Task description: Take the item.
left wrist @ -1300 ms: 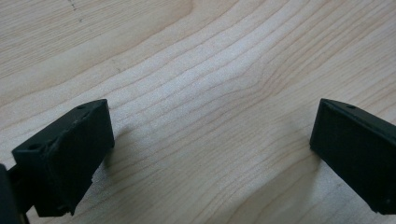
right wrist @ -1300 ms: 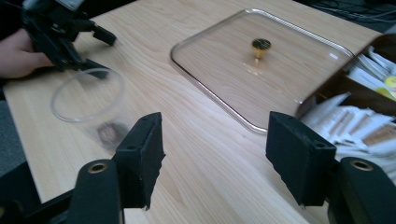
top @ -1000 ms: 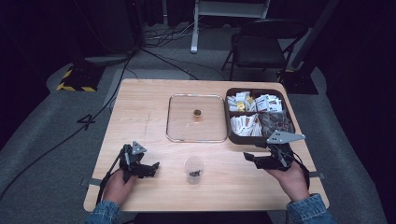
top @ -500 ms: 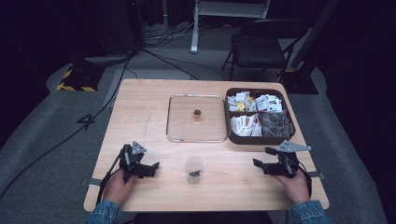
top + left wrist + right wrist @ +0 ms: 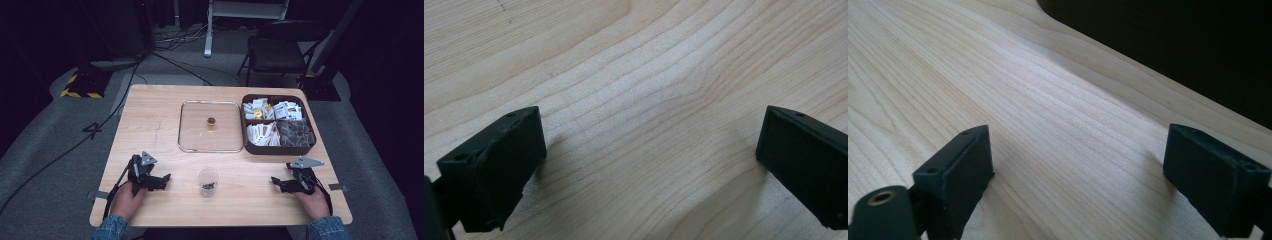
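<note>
My left gripper (image 5: 162,181) rests low on the wooden table (image 5: 165,125) near the front left, open, with bare wood between its jaws (image 5: 651,165). At the front right my right gripper (image 5: 278,183) lies open on the table too, nothing between its fingers (image 5: 1075,175). Between the two stands a small clear plastic cup (image 5: 208,182) with dark bits in its bottom. Farther back sits a clear square lid or tray (image 5: 211,126) with a small brown knob (image 5: 211,121) at its middle.
A dark box (image 5: 277,124) full of small packets stands at the back right, its wall (image 5: 1168,45) rising close ahead in the right gripper view. A folding chair (image 5: 280,47) and cables lie on the floor beyond the table.
My right gripper has come down and back toward the table's front edge, from beside the box to the tabletop. The left gripper has stayed put.
</note>
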